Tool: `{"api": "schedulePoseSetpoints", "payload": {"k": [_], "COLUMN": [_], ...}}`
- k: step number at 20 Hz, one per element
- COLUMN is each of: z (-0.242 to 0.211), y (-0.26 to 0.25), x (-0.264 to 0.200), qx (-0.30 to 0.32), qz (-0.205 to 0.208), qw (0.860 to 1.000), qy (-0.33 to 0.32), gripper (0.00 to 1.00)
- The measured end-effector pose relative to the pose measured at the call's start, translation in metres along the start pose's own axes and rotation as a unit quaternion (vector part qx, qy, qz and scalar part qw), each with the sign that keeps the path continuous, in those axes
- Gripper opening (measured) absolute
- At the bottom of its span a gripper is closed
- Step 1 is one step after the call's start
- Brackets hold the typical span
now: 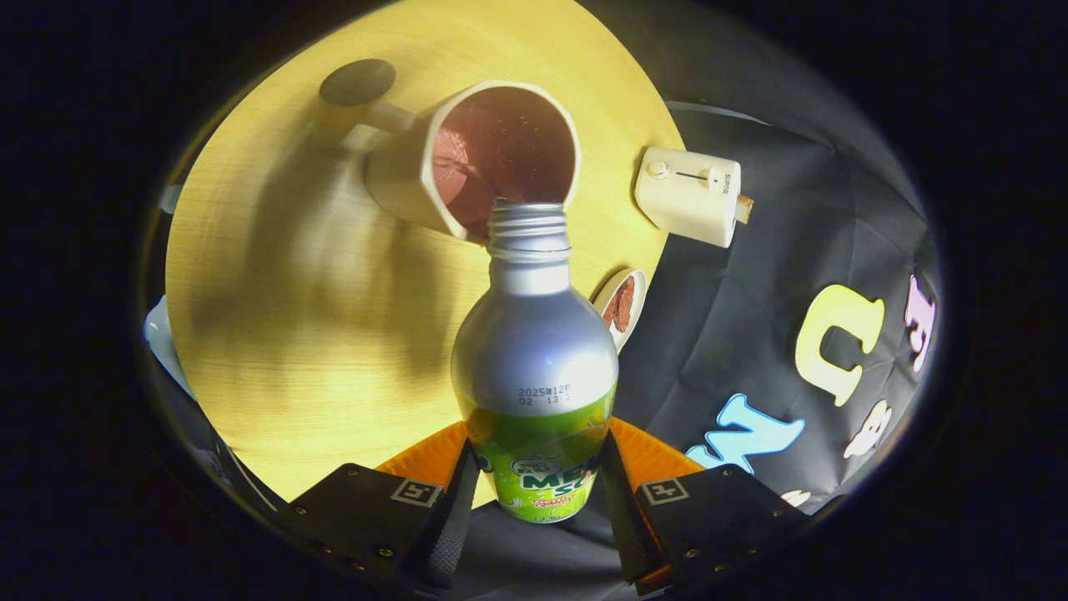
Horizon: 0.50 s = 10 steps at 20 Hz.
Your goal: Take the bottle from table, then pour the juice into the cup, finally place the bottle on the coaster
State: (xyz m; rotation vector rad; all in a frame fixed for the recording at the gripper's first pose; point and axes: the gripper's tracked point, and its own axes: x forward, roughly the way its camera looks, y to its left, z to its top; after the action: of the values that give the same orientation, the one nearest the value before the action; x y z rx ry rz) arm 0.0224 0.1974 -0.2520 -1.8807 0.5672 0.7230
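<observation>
My gripper (538,480) is shut on a silver bottle (534,342) with a green label, one finger pressing on each side of its lower body. The bottle is tipped forward, and its open threaded neck (527,229) points at the rim of a cream cup (476,159) just ahead. The cup's inside looks reddish-brown. A dark round coaster (357,81) lies on the yellow round table (317,334) beyond the cup, beside its handle.
A cream toaster (688,194) stands at the table's edge, to the right of the cup. A small white dish (622,305) with something brown in it sits near the bottle's shoulder. The table's curved edge runs close behind the bottle.
</observation>
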Motion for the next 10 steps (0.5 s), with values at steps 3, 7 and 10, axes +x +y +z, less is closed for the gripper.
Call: {"api": "schedulePoseSetpoints", "payload": {"k": [3, 7, 10], "z": [0.002, -0.001, -0.001], "y": [-0.003, -0.011, -0.015], "x": [-0.001, 0.000, -0.003], "qx": [-0.007, -0.016, -0.027], "qz": [-0.001, -0.002, -0.003], "qw": [1.000, 1.000, 1.000], "qy": [0.003, 0.006, 0.008], "gripper": [0.72, 0.72, 0.72]}}
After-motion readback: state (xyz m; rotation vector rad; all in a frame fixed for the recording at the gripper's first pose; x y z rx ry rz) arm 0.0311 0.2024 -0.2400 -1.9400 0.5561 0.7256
